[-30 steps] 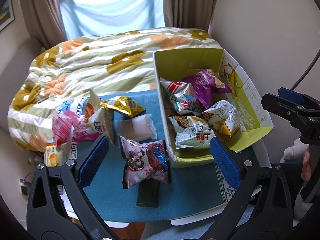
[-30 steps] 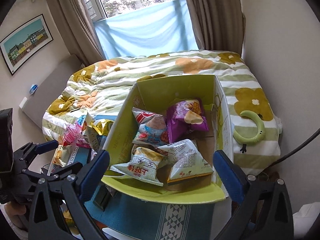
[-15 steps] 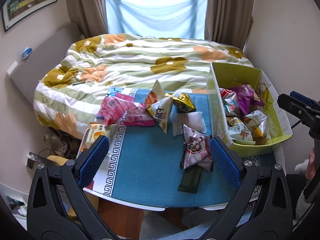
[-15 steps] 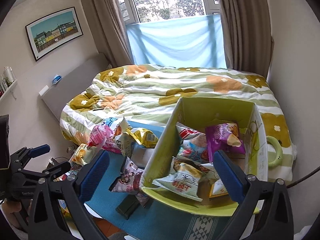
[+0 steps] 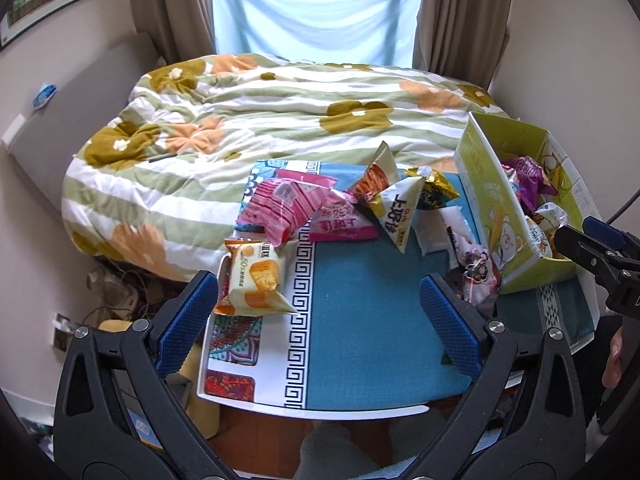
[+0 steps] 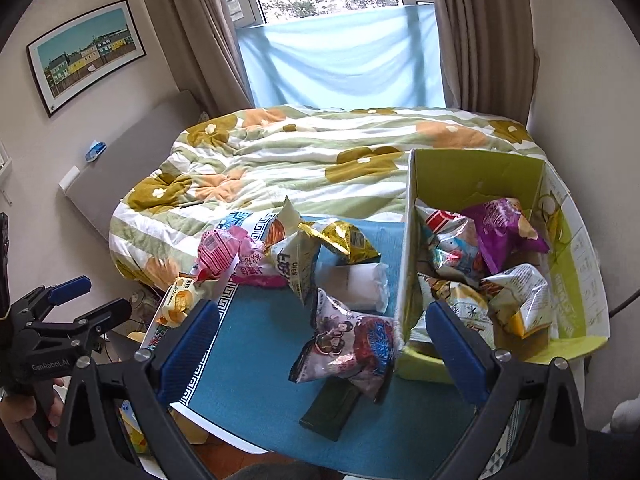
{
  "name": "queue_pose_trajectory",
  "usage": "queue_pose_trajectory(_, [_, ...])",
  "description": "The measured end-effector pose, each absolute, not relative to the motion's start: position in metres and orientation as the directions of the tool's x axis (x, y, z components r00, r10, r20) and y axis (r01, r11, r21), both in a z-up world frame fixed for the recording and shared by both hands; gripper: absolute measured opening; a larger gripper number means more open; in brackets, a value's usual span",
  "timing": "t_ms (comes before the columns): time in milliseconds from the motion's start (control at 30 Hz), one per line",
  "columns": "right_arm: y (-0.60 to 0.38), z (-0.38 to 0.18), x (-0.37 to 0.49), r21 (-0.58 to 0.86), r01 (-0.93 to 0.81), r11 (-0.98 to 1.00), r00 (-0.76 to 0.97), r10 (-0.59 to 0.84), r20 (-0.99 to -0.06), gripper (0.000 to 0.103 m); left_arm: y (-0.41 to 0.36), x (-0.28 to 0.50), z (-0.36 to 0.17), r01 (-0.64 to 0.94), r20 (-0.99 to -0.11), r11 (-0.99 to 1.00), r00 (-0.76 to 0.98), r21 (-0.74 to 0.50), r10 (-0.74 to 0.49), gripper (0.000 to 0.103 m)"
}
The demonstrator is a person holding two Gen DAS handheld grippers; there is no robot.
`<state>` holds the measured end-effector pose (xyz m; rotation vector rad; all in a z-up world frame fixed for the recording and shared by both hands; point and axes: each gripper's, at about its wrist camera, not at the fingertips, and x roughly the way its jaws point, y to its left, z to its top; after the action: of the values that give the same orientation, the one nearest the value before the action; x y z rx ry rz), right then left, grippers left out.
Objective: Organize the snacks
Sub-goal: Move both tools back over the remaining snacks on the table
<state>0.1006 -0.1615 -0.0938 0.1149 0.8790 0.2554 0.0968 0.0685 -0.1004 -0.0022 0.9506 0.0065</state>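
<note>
Several snack packs lie on the blue table mat (image 5: 360, 332): an orange-and-white cake pack (image 5: 254, 278) at the left edge, pink packs (image 5: 286, 208), a white triangular pack (image 5: 396, 210), a gold pack (image 5: 434, 192) and a cartoon-print pack (image 6: 346, 344). A green cardboard box (image 6: 576, 276) at the right holds several packs. My left gripper (image 5: 320, 320) is open and empty above the mat's front left, close to the orange pack. My right gripper (image 6: 318, 352) is open and empty above the cartoon pack and the box's near corner.
A bed with a flowered quilt (image 5: 248, 120) lies right behind the table. A dark flat packet (image 6: 332, 410) lies under the cartoon pack. The wall is close on the right of the box. Cables and clutter (image 5: 120, 292) sit on the floor at the left.
Both grippers have pulled back and swung left, away from the box. The left view now faces the loose packs at the table's left instead of the box. Nothing was picked up.
</note>
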Motion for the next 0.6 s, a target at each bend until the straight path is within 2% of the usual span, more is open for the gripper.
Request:
queue_pose_trajectory(267, [-0.122,-0.129,0.101,0.148,-0.021,0.989,0.618,0.129,-0.776,0.103,0.119,0.123,-0.157,0.047,-0.849,0.999,0.528,-0.007,-0.031,0.1])
queue_pose_trajectory(600, [-0.095,-0.188,0.108,0.008,0.092,0.996,0.606,-0.049,-0.794,0.103,0.132,0.158,-0.235,0.084,-0.871,0.996,0.491,0.027,-0.018,0.1])
